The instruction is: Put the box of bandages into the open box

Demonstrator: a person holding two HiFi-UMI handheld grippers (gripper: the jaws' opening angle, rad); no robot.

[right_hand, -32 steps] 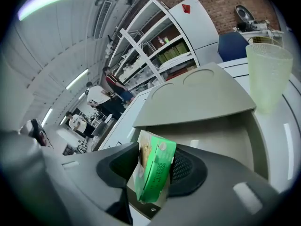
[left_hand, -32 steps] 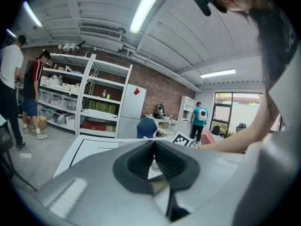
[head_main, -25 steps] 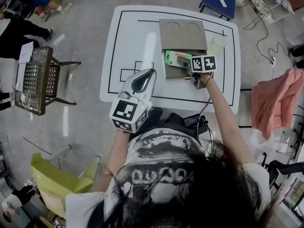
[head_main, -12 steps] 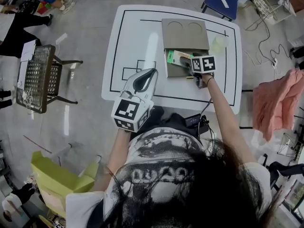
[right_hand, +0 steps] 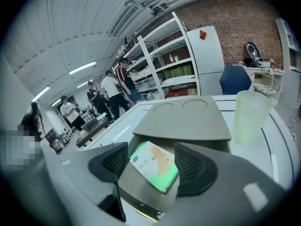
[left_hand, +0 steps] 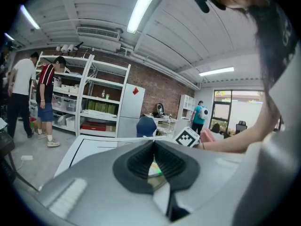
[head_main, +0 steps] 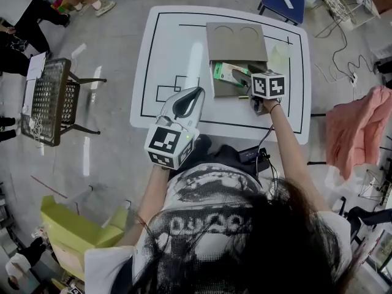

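The box of bandages (head_main: 231,73) is laid inside the open box (head_main: 222,90), untouched by the right gripper's (head_main: 251,84) widely spread jaws, while the near-left left gripper's (head_main: 187,100) jaws are pressed together, empty.

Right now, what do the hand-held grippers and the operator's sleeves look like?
The left hand-held gripper and the right hand-held gripper have smooth light-grey shells and dark ribbed pads. Each carries a white cube with black square markers. The person wears a white short-sleeved shirt with black print.
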